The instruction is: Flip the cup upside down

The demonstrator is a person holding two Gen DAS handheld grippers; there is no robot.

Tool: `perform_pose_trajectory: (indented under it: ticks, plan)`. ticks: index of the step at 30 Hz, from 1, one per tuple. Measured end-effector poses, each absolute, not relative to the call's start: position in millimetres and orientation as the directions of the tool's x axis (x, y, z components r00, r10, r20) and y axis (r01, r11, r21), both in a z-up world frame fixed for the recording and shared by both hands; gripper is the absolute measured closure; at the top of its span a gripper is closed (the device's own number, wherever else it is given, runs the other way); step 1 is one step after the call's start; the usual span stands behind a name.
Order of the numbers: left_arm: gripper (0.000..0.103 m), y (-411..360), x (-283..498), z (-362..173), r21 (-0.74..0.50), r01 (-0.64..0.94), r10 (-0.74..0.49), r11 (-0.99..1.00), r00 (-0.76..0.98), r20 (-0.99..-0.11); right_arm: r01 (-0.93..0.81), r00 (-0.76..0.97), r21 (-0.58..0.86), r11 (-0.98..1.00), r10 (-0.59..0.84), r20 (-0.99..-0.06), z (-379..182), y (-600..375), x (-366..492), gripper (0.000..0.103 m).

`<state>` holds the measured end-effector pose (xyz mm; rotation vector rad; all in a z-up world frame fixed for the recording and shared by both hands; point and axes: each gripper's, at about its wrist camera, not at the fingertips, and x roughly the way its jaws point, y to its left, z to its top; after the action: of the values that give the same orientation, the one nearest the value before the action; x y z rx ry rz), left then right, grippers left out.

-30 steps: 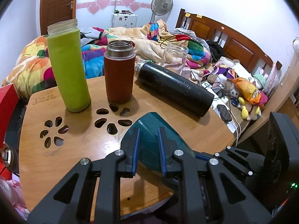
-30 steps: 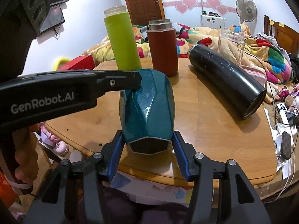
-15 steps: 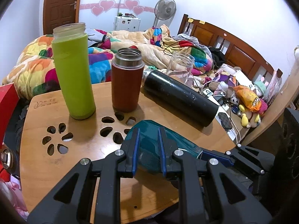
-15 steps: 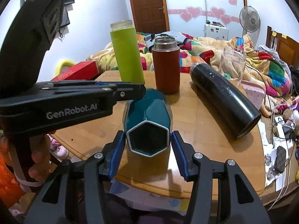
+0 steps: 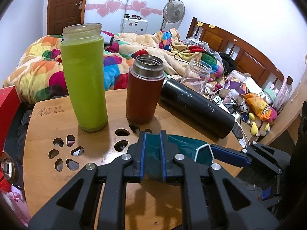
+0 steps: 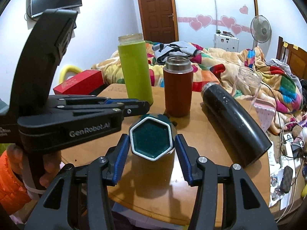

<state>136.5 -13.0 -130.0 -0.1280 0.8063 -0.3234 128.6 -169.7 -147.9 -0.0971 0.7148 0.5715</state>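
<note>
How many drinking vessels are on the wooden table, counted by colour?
Green bottle: 1
Red-brown flask: 1
Black flask, lying on its side: 1
Teal cup, held between the two grippers: 1
Total: 4

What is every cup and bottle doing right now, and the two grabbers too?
teal cup, tipped sideways, held
left gripper, shut on teal cup
right gripper, fingers beside teal cup, grip unclear
green bottle, upright, no lid
red flask, upright, no lid
black flask, lying down
glass jar, upright, no lid
</note>
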Motion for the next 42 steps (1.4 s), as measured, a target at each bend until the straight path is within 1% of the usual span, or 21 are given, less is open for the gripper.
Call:
perform_pose_trajectory:
  ticks: [6,10,17,21,26,29,33,35,36,37,38,39,40,41,42]
  plan:
    - [0.091,-5,143,-132,-0.245,0.227,-0.334,0.942,0.651,-0.681,-0.538,0.612,0.102,0.837,0.471,-0.635,-147,-164,134,0.058]
    - [0.096,-2,149,-136,-0.262,0.219,-0.341,0.940,0.641,-0.688,-0.548,0.608,0.104,0.830,0.480,-0.632,-146,-160,141,0.058]
    - [0.096,0,149,-138,-0.270,0.215,-0.344,0.939,0.642,-0.685,-0.560,0.602,0.097,0.823,0.485,-0.634,-148,-153,143,0.059]
    - [0.096,-2,146,-135,-0.263,0.208,-0.334,0.942,0.642,-0.690,-0.561,0.593,0.117,0.820,0.496,-0.635,-147,-153,142,0.059]
    - [0.096,6,133,-116,-0.269,0.190,-0.325,0.944,0.673,-0.664,-0.540,0.614,0.109,0.834,0.480,-0.627,-136,-160,138,0.059]
    - [0.095,10,120,-99,-0.259,0.177,-0.306,0.950,0.700,-0.645,-0.520,0.634,0.102,0.848,0.463,-0.619,-125,-169,132,0.053]
    - [0.090,11,97,-73,-0.244,0.168,-0.286,0.955,0.739,-0.610,-0.469,0.671,0.093,0.878,0.423,-0.609,-105,-186,123,0.052]
    - [0.082,10,83,-60,-0.230,0.162,-0.270,0.960,0.758,-0.593,-0.437,0.690,0.090,0.895,0.398,-0.604,-95,-195,118,0.049]
    - [0.074,10,77,-55,-0.224,0.159,-0.263,0.961,0.767,-0.585,-0.423,0.700,0.096,0.901,0.392,-0.597,-88,-201,115,0.045]
    - [0.065,9,69,-49,-0.216,0.157,-0.255,0.964,0.779,-0.573,-0.413,0.709,0.103,0.905,0.390,-0.587,-82,-207,112,0.043]
    - [0.061,9,61,-43,-0.209,0.155,-0.248,0.966,0.790,-0.560,-0.406,0.718,0.109,0.908,0.390,-0.576,-77,-211,109,0.040]
    - [0.053,8,56,-39,-0.204,0.153,-0.242,0.967,0.799,-0.551,-0.398,0.731,0.114,0.910,0.390,-0.560,-70,-216,104,0.038]
    - [0.048,8,48,-33,-0.198,0.152,-0.236,0.968,0.809,-0.538,-0.392,0.742,0.115,0.913,0.388,-0.547,-64,-219,101,0.034]
    - [0.047,8,43,-28,-0.192,0.151,-0.231,0.970,0.817,-0.529,-0.387,0.751,0.115,0.915,0.385,-0.537,-60,-221,97,0.030]
    - [0.044,7,37,-23,-0.183,0.149,-0.224,0.972,0.824,-0.520,-0.380,0.762,0.114,0.918,0.381,-0.524,-54,-225,92,0.029]
